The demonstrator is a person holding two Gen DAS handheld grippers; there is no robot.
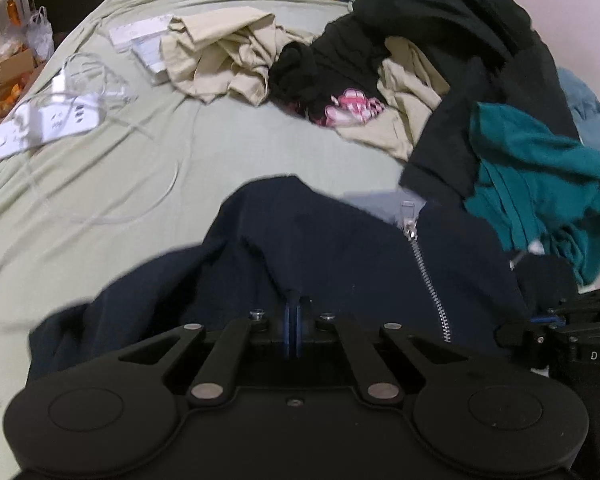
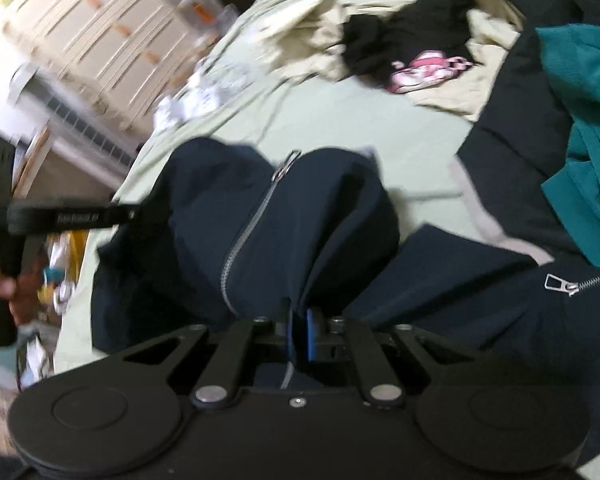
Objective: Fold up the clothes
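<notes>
A navy zip-up garment [image 1: 340,256] with a silver zipper [image 1: 428,280] lies bunched at the near edge of the pale green bed. My left gripper [image 1: 293,304] is shut on a fold of its navy cloth. In the right wrist view the same navy garment [image 2: 268,220] rises in a hump, and my right gripper [image 2: 299,320] is shut on a pinch of its fabric beside the zipper [image 2: 240,240]. The other gripper's body [image 1: 580,336] shows at the right edge of the left view, and the left gripper [image 2: 60,216] shows at the left of the right view.
A pile of clothes fills the right side: a teal garment [image 1: 540,176], black clothes [image 1: 440,32], beige cloth [image 1: 228,56], a pink patterned piece [image 1: 352,108]. White power strips and cables [image 1: 48,120] lie on the left of the bed sheet [image 1: 240,140]. Plastic drawers [image 2: 100,36] stand beside the bed.
</notes>
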